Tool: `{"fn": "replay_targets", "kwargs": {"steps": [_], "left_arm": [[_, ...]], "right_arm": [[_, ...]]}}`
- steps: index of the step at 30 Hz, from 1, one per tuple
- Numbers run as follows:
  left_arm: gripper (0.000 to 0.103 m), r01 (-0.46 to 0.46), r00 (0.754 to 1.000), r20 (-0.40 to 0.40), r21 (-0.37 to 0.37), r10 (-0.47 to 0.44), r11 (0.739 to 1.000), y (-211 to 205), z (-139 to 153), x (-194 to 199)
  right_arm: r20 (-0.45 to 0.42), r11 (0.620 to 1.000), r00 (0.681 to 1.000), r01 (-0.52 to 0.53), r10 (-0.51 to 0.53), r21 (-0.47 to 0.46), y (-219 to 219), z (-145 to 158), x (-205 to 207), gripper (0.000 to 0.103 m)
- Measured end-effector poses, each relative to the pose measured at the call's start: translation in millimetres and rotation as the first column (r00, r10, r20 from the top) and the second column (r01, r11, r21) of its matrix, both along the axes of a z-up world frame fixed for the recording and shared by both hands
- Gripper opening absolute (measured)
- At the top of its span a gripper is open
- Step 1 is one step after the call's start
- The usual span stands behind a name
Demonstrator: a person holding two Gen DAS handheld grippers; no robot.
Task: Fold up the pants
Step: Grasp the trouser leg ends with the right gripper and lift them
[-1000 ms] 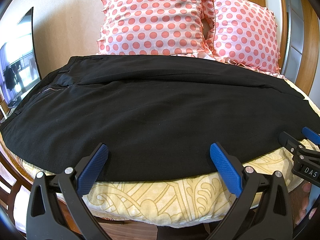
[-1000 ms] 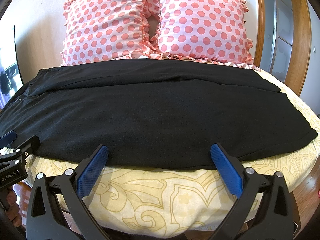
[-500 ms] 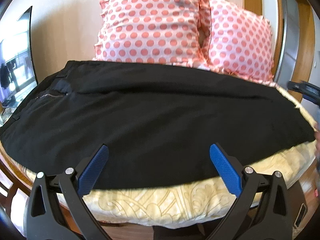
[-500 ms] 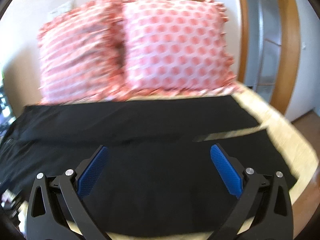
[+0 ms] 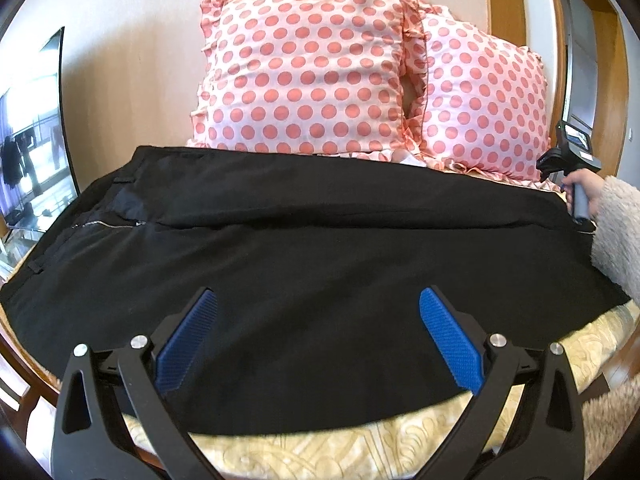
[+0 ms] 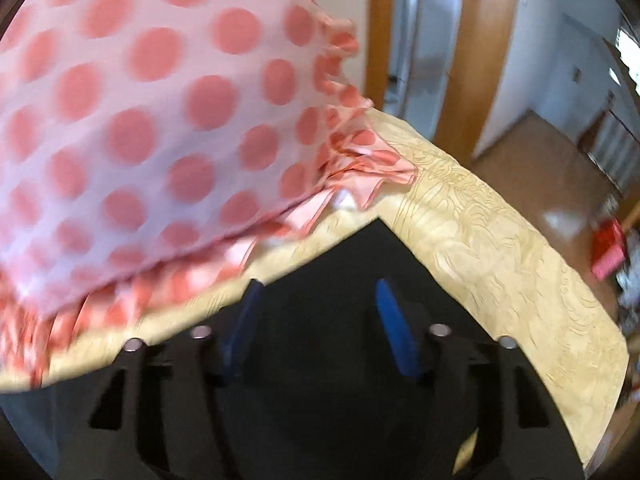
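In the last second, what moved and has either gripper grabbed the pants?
The right gripper swung from the near edge to the far right corner of the pants, by the polka-dot pillows; its jaws are narrower now but still open, gripping nothing. The left gripper rose and edged forward over the cloth, still wide open. The pants lie flat as before.

Polka-dot pillows (image 5: 304, 80) crowding pants' (image 5: 320, 264) far edge, yellow bedspread (image 6: 500, 248) strip bare beyond the hem

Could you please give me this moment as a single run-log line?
stage: reaching for hem | pants: flat on bed | left tongs: open above near edge | right tongs: open over far hem corner | pillows: behind
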State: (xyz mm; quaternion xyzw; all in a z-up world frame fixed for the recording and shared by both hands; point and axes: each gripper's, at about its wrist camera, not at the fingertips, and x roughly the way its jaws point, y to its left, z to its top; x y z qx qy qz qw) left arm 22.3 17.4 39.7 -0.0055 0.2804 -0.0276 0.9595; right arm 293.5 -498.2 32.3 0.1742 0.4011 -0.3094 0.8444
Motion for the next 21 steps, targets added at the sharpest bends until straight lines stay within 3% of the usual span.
{"fn": "replay_targets", "kwargs": {"steps": [7, 10, 12, 13, 14, 15, 18, 21], "left_arm": [[0.101, 0.001, 0.999, -0.047, -0.019, -0.002, 1.000, 6.5, -12.9, 18.0], [0.101, 0.004, 0.998, -0.055, -0.026, -0.006, 1.000, 7.4, -16.0, 19.6], [0.101, 0.005, 0.998, -0.060, -0.032, -0.006, 0.999, 8.4, -17.7, 19.3], [0.101, 0.003, 0.998, -0.060, -0.035, -0.005, 0.999, 8.4, -18.2, 18.4], [0.101, 0.000, 0.998, -0.060, -0.042, -0.003, 0.999, 9.9, -18.8, 16.8], [0.101, -0.001, 0.998, -0.060, -0.047, -0.002, 0.999, 11.0, -18.6, 16.0], [0.101, -0.005, 0.998, -0.057, -0.063, 0.001, 0.998, 14.1, -18.1, 11.3], [0.101, -0.007, 0.999, -0.044, -0.076, 0.004, 0.997, 17.3, -15.1, 5.4]], "right_arm": [[-0.103, 0.996, 0.991, 0.091, -0.091, -0.012, -21.0, -30.9, 35.0, 0.053], [-0.077, 0.996, 0.993, 0.090, -0.091, -0.015, -25.9, -35.0, 31.0, 0.051], [-0.058, 0.997, 0.995, 0.081, -0.082, -0.014, -31.0, -36.1, 24.6, 0.031], [-0.048, 0.996, 0.995, 0.083, -0.084, -0.011, -30.1, -34.5, 18.8, 0.027], [-0.025, 0.997, 0.997, 0.077, -0.077, 0.007, -32.2, -33.9, 13.8, 0.008], [0.020, 0.996, 0.998, 0.061, -0.063, 0.059, -38.1, -34.3, 6.3, 0.001], [0.178, 0.982, 0.982, 0.025, -0.059, 0.185, -50.1, -28.0, -28.6, 0.001], [0.322, 0.980, 0.947, -0.049, -0.016, 0.195, -44.1, -7.9, -71.6, 0.001]]}}
